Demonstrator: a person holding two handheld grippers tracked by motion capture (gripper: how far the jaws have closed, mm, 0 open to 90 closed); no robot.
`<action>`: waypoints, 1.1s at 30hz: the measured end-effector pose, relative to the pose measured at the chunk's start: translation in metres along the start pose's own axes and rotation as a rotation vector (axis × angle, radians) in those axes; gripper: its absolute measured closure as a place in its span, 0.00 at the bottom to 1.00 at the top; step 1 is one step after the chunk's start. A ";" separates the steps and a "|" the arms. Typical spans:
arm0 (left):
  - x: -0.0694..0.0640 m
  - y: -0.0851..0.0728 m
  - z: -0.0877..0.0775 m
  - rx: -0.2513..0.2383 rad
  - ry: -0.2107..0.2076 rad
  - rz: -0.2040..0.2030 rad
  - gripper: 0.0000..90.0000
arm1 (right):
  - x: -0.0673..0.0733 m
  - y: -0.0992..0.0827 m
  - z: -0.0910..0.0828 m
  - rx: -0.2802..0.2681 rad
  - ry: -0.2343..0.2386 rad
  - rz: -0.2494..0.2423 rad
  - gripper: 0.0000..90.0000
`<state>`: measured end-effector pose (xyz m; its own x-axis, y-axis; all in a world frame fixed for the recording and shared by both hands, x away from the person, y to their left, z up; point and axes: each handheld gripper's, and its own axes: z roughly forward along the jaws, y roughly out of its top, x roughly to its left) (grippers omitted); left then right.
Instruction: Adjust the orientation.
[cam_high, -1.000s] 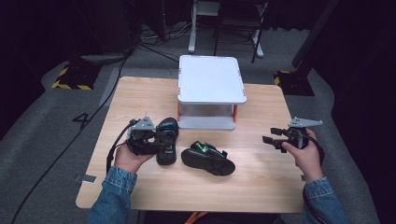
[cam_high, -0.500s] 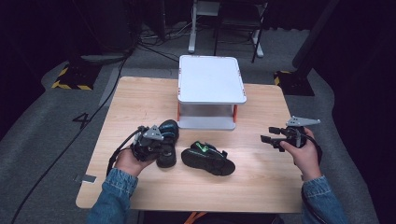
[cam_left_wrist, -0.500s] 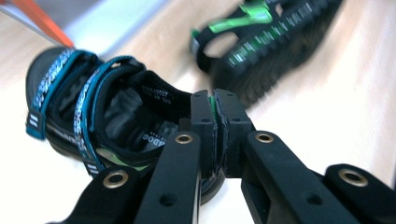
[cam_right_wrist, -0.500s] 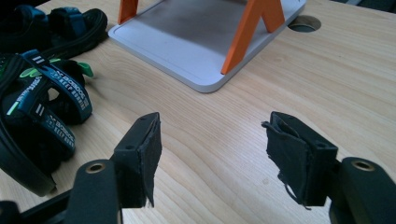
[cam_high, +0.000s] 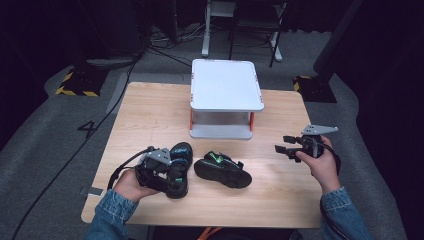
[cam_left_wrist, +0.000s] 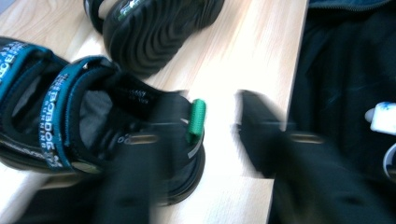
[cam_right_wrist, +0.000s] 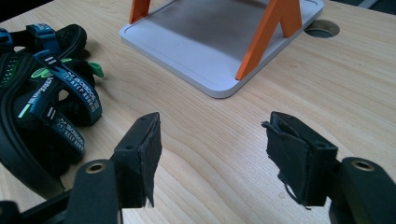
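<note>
Look at the floor left of the surface: there's a painted "4" (cam_high: 86, 129) on the grey carpet. On your sandal (cam_left_wrist: 70, 121), the teal straps carry white lettering, but it's sideways and blurred, so I can't read it. The straps of the other sandal (cam_right_wrist: 60, 107) have small white print too, also too small to make out.

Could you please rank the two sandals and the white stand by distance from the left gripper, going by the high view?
1. Left sandal: right at the left gripper, by its jaws.
2. Right sandal: next over, mid-table.
3. White stand: farthest, at the table's far side.
</note>
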<state>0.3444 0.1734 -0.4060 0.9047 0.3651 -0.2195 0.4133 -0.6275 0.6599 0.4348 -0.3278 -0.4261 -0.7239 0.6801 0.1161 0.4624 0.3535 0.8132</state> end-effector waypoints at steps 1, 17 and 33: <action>0.002 0.000 -0.005 -0.032 0.012 -0.009 0.53 | 0.000 0.000 -0.001 -0.001 -0.002 -0.001 0.40; 0.035 -0.012 -0.039 -0.287 0.481 -0.286 0.52 | 0.028 0.003 0.005 0.002 0.051 -0.037 0.40; 0.040 -0.038 -0.050 -0.273 0.637 -0.401 0.48 | 0.076 0.024 0.027 0.001 0.186 -0.108 0.42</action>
<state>0.3600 0.2462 -0.4036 0.4253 0.9016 -0.0791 0.5800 -0.2045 0.7885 0.4046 -0.2504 -0.4135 -0.8516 0.5075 0.1316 0.3771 0.4184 0.8263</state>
